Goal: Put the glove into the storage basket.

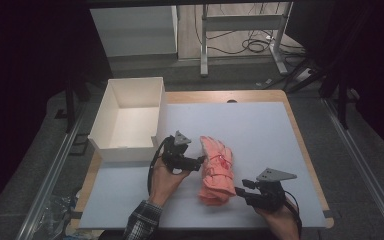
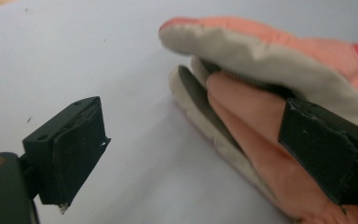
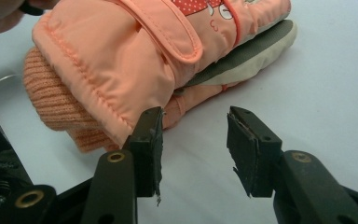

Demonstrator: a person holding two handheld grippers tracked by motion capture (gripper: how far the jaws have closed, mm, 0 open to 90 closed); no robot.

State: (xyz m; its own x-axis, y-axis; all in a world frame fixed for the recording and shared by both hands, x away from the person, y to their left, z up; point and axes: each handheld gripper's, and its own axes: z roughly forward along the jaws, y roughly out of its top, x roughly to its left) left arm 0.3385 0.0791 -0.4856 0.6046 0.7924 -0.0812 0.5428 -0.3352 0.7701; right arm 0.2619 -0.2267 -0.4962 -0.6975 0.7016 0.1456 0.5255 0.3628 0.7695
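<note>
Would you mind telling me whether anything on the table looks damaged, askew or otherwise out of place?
Mostly tidy: the pink gloves lie stacked on the grey mat, and the white box stands upright and empty. The one oddity is wear on the right gripper: its pads look frayed, with a loose shred hanging from the edge.

- It looks like a lab or test room — dark all around.
- A bare work table [image 1: 260, 125] stands on grey carpet [image 1: 365, 170].
- Loose cables [image 1: 252, 45] lie behind, by a metal frame [image 1: 240, 22].
</note>
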